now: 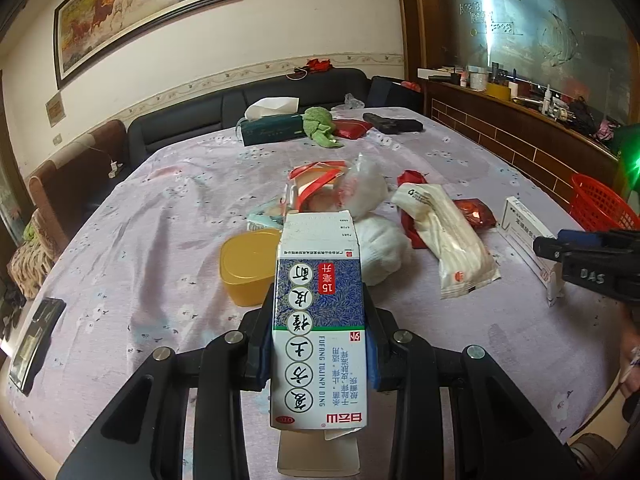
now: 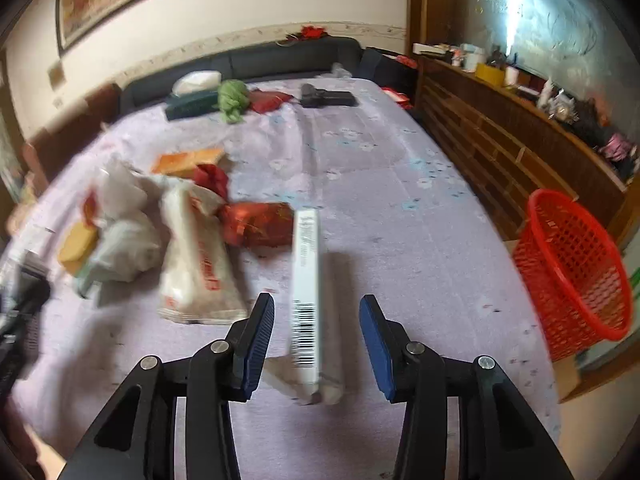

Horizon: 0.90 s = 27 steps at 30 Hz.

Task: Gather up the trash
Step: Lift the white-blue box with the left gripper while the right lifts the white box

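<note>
Table (image 1: 160, 200): left tool (image 1: 320, 320) clamps medicine carton (image 1: 320, 300).

The medicine carton (image 1: 320, 320) hides the table cloth behind it, and its lower flap blurs near the bottom edge. In the right wrist view the whole scene is smeared: print on the white box (image 2: 306, 280) is unreadable. The red basket (image 2: 572, 268) is partly cut off in the left wrist view. A hand (image 1: 632, 360) shows only at the frame's right edge.
</note>
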Each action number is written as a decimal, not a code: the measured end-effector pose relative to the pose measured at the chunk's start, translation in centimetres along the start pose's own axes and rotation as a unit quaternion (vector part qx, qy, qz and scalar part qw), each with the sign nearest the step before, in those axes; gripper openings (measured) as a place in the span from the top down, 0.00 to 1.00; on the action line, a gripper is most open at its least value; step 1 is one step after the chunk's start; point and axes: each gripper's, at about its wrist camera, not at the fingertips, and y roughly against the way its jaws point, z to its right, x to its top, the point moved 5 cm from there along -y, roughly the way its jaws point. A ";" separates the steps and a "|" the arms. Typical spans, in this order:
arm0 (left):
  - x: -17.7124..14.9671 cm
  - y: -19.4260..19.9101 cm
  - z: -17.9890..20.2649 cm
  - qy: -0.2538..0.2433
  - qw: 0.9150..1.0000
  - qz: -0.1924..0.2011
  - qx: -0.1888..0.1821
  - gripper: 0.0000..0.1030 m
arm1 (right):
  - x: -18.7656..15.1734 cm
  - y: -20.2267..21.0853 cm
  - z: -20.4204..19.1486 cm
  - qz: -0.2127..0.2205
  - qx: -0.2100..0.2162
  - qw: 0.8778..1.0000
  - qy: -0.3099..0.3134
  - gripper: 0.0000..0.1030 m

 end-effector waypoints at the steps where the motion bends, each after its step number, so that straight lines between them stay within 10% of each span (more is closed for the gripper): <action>1: 0.0 0.1 0.1 -0.001 1.000 0.001 0.000 0.68 | -0.1 -0.3 0.1 -0.005 -0.006 1.000 0.001 0.66; 5: -0.1 0.1 0.4 -0.001 1.000 0.006 -0.006 0.68 | -0.2 0.1 0.3 0.003 -0.026 1.000 0.011 0.84; 27: 0.1 0.6 1.8 -0.008 1.000 0.011 -0.021 0.68 | -0.2 3.7 -0.5 0.079 -0.071 0.993 0.043 0.85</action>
